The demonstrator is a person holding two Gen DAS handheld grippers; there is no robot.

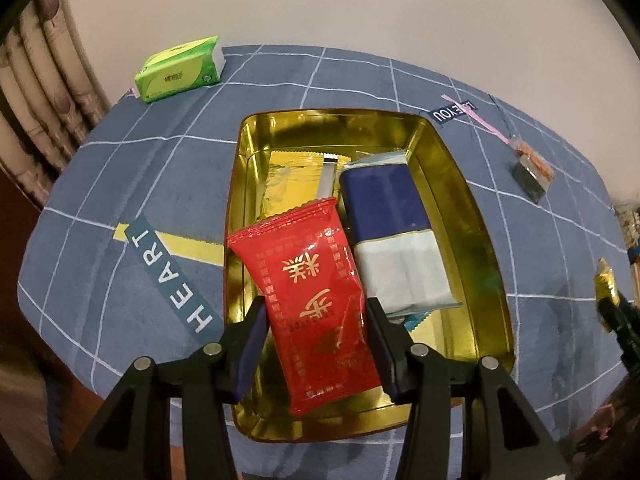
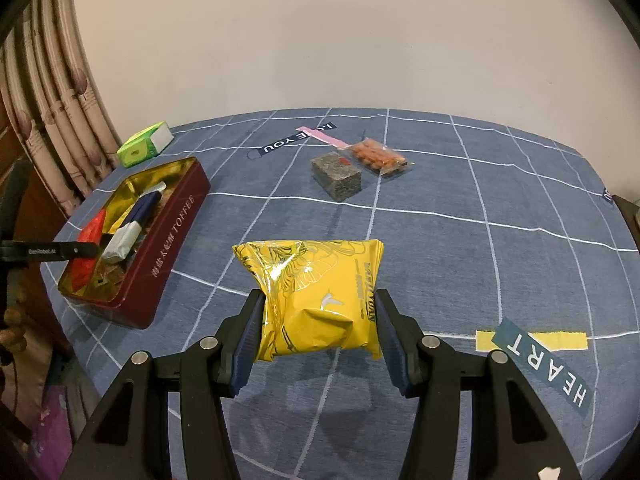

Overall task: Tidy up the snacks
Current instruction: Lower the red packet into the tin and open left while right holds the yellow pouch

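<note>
Snacks fill both my tools: my left gripper [image 1: 316, 312] clamps a red packet [image 1: 316, 288] over the gold-lined toffee tin [image 1: 460, 184], beside a blue-and-white pack [image 1: 392, 232], while my right gripper [image 2: 320, 308] squeezes a yellow packet [image 2: 320, 300] above the blue checked cloth [image 2: 500, 240].

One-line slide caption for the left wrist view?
Left gripper holds a red snack packet over the gold-lined tin, beside a blue-and-white pack.
</note>
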